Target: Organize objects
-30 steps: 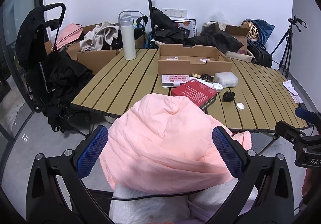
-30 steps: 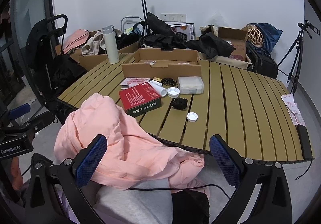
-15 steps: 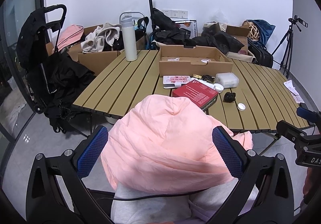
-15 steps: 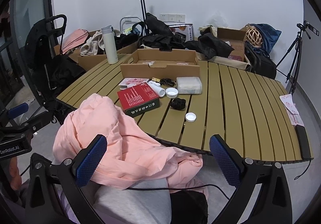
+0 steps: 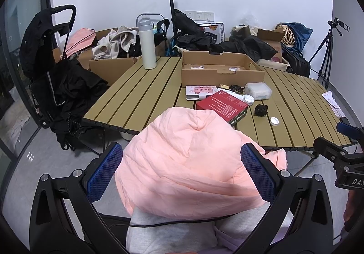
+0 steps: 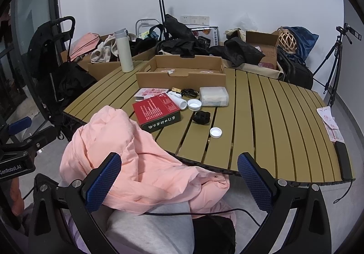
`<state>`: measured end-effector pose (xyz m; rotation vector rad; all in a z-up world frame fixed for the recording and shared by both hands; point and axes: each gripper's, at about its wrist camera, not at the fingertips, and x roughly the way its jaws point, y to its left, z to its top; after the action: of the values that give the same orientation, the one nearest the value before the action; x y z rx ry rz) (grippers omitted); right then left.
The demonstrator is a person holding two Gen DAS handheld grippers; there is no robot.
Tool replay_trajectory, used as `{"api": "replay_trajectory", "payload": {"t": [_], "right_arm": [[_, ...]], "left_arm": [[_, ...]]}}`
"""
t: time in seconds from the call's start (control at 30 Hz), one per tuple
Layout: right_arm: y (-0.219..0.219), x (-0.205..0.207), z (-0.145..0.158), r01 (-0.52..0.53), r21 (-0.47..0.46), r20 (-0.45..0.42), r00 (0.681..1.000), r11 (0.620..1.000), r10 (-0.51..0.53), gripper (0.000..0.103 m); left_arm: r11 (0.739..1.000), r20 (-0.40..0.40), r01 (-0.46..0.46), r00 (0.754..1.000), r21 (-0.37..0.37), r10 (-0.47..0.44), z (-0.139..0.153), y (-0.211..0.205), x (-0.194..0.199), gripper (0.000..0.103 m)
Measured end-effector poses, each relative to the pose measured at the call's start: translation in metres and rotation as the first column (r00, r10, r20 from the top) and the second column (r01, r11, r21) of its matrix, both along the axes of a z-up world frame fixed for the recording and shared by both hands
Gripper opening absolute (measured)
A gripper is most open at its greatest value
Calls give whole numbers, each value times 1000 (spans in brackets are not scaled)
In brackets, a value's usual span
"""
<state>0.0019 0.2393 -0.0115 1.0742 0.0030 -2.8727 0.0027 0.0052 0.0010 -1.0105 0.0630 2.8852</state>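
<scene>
Compared with a second ago, both views sit slightly farther back from the surface [image 6: 261, 103]; no object on it has shifted. This suggests organizing has not started.

The left gripper [image 5: 182, 172] is spread wide, fingers flanking the pink jacket [image 5: 188, 158] without clamping it. The right gripper [image 6: 178, 181] is also spread wide and holds nothing. The jacket lies on the person's lap, its upper fold reaching the surface edge.

Count on the surface:
- one cardboard tray [image 6: 182, 74]
- one red box [image 6: 157, 110]
- one clear container [image 6: 213, 96]
- two white caps [image 6: 215, 132]
- one black scrunchie [image 6: 201, 117]
- one white flask [image 6: 124, 51]
- one pink packet [image 6: 151, 92]

Small items behind the red box are too cluttered to count reliably.
</scene>
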Motion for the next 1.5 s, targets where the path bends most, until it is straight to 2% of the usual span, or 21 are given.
{"api": "replay_trajectory", "payload": {"t": [0.93, 1.03, 1.1, 1.17, 1.27, 1.37, 1.43, 1.5], "right_arm": [[0, -1, 0, -4, -1, -3, 1000, 1000, 4, 103], [6, -5, -2, 14, -20, -50, 999, 1000, -14, 103], [15, -9, -5, 71, -39, -127, 989, 997, -75, 103], [20, -12, -9, 62, -53, -181, 981, 997, -71, 103], [16, -31, -22, 14, 17, -111, 994, 1000, -12, 103], [15, -53, -39, 14, 77, -62, 998, 997, -9, 103], [21, -65, -51, 15, 64, -25, 1000, 998, -14, 103], [29, -82, -62, 20, 30, 36, 999, 999, -21, 103]], "left_arm": [[1000, 12, 13, 1000, 15, -13, -3, -4, -2, 103], [999, 20, 36, 999, 35, -37, -9, -7, -13, 103], [997, -2, 62, 998, 54, -62, -15, -6, -21, 103], [996, -24, 71, 997, 62, -69, -19, -7, -27, 103], [996, -75, 72, 995, 44, -68, -24, -6, -36, 103], [992, -31, 110, 994, 55, -109, -31, 1, -58, 103], [984, -4, 168, 986, 55, -168, -35, 12, -75, 103], [973, -11, 228, 974, 29, -228, -32, 25, -92, 103]]}}
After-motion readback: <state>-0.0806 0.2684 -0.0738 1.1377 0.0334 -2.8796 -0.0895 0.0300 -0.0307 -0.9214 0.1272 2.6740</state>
